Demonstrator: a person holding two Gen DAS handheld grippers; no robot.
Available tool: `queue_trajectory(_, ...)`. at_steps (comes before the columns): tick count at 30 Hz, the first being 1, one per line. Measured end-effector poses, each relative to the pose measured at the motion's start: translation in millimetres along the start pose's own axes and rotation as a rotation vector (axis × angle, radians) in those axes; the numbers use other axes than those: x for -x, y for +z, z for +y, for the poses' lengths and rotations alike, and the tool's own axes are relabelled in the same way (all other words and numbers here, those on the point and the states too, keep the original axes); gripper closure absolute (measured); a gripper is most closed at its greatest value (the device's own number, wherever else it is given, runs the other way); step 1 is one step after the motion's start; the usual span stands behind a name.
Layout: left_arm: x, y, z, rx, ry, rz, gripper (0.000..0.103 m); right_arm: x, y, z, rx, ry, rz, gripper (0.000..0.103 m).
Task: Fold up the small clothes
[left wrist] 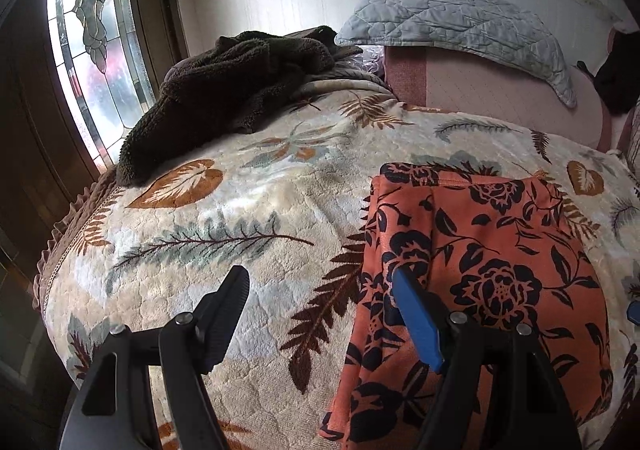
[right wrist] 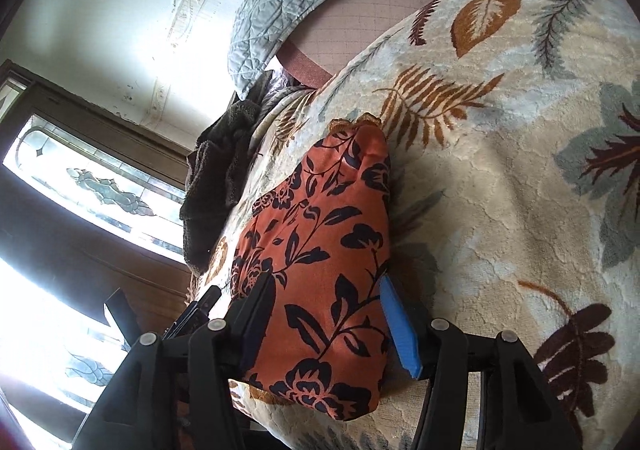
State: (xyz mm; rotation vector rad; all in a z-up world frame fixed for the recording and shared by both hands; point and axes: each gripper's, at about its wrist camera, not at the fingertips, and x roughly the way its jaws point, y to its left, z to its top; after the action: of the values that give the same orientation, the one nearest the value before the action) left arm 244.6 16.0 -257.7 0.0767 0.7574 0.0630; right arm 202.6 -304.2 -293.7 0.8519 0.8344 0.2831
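An orange garment with a black flower print (left wrist: 480, 258) lies folded on the leaf-patterned bed blanket (left wrist: 240, 209). My left gripper (left wrist: 324, 298) is open at the garment's left edge, its blue finger over the cloth and its black finger over the blanket. In the right wrist view the same garment (right wrist: 328, 250) lies between the fingers of my right gripper (right wrist: 326, 314), which is open wide around its near end and holds nothing. The view is tilted sideways.
A dark brown fleece cloth (left wrist: 224, 89) lies heaped at the far left of the bed. A grey quilted pillow (left wrist: 460, 25) leans on the pink headboard (left wrist: 500, 89). A stained-glass window (left wrist: 92, 33) stands left of the bed. The bed's frilled edge (left wrist: 68, 226) runs along the left.
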Motion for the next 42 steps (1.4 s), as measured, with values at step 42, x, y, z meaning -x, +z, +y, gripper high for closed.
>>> queue_trajectory(42, -5.8, 6.1, -17.6, 0.01, -0.065, 0.041, 0.028, -11.3, 8.8, -11.1, -0.041, 0.027, 0.022, 0.041)
